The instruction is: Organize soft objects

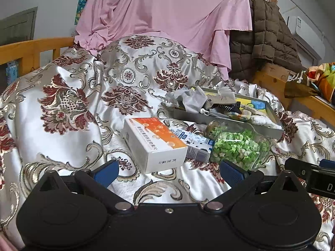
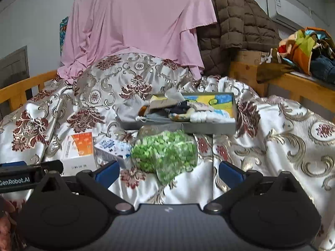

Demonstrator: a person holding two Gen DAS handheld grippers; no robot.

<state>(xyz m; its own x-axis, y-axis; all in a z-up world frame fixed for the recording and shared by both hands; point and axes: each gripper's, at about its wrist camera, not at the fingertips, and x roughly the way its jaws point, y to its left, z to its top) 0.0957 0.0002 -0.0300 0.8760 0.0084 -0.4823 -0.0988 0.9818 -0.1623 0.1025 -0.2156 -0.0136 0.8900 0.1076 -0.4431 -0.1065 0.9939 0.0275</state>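
Both grabbers, the left gripper (image 1: 169,172) and the right gripper (image 2: 169,172), are spread wide and hold nothing. The soft socks and cloths (image 2: 188,109) lie in the flat grey tray (image 2: 209,128) on the shiny flowery bed cover (image 1: 69,125). The clear glass jar of green bits (image 2: 165,152) lies sideways just before the tray, so a reaching grabber might bump it and make it roll.

The right gripper (image 2: 169,172) was spread wide over the quilt (image 2: 272,138). A jar (image 2: 167,152) of green bits lay just ahead, a tray (image 2: 209,128) of soft things behind it.
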